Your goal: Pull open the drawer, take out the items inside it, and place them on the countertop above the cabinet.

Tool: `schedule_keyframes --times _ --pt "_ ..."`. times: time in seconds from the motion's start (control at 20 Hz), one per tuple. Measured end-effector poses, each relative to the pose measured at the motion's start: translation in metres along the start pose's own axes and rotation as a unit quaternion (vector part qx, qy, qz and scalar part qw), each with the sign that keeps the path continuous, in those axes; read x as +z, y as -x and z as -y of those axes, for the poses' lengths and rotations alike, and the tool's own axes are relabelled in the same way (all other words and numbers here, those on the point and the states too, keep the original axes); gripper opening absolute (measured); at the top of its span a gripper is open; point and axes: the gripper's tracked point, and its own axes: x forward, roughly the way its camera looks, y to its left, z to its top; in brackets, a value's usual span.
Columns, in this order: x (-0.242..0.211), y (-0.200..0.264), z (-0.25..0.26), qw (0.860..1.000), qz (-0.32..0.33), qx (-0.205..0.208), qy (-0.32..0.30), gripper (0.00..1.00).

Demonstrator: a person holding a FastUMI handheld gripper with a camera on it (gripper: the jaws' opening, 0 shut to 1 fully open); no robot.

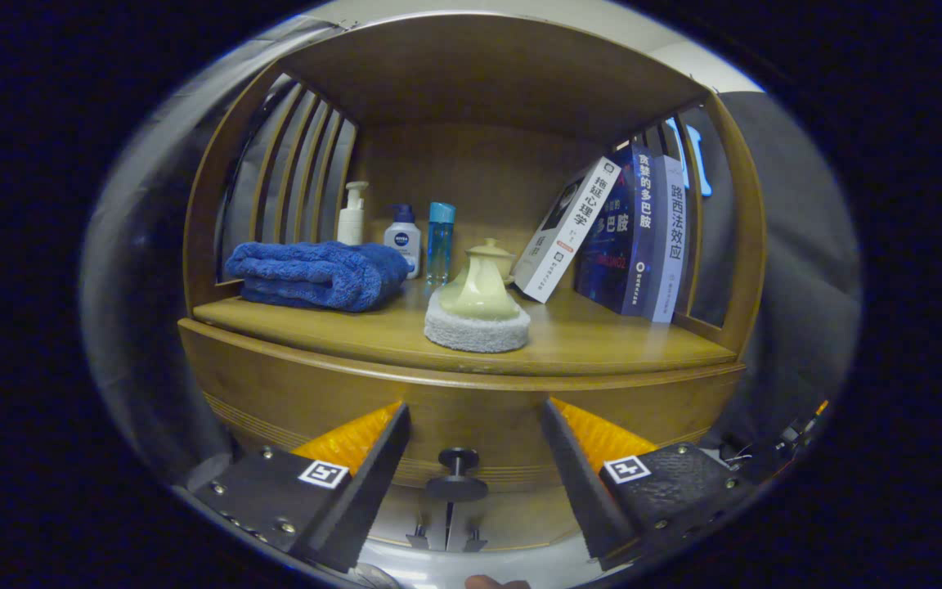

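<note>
Here, the black two-finger gripper (pixel 475 458) faces the wooden cabinet drawer (pixel 316 401).
Its fingers spread apart, the drawer's black round knob (pixel 457 474) between them, untouched.

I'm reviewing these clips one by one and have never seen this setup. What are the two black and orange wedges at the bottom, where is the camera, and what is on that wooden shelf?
The wedges are the two fingers of a handheld gripper that a person carries; there is no robot arm. The camera rides on the gripper and looks forward along the fingers, hence the rounded fisheye look. The fingers are spread apart and hold nothing. Between them sits the dark knob of the closed drawer in a wooden cabinet. On the countertop above lie a folded blue towel, three bottles behind it, a pale yellow teapot on a round grey pad, and leaning books.
</note>
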Motion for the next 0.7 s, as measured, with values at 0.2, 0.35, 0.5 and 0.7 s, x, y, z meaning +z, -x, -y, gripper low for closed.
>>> schedule_keyframes --times 0.2,0.35,0.5,0.7 --pt "-0.0003 -0.0005 -0.0006 1.0 0.003 -0.001 0.001 0.98" --pt "-0.0002 -0.002 -0.0007 1.0 0.004 -0.003 0.004 0.98" --pt "0.0002 -0.0035 -0.0007 1.0 0.008 -0.005 0.008 0.98" --pt "-0.0013 -0.0033 -0.0001 1.0 0.012 -0.006 0.019 0.98"
